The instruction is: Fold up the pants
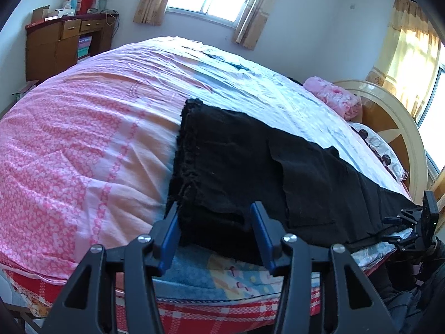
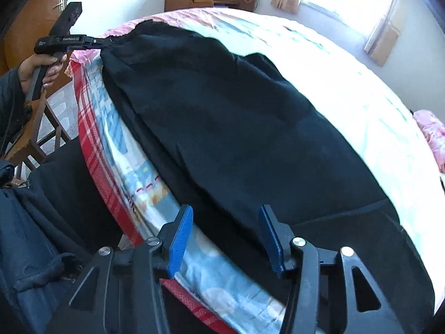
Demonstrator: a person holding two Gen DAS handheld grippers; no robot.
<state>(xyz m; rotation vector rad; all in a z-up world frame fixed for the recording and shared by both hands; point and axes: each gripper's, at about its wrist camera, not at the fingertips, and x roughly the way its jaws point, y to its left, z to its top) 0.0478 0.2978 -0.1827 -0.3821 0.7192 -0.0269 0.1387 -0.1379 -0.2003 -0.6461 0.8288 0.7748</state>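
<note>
The left hand-held gripper [image 1: 214,233] and right hand-held gripper [image 2: 225,236], both spread wide, flank the black pants [image 1: 250,172] along the bed [image 1: 83,139] edge; pinch both layers squarely before lifting.

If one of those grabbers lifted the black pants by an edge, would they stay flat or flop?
Probably flop: the black pants lie limp, following the bed with soft creases. The unlifted part would likely drag along. The fabric looks thick and matte, so it should not slip easily from the left gripper.
</note>
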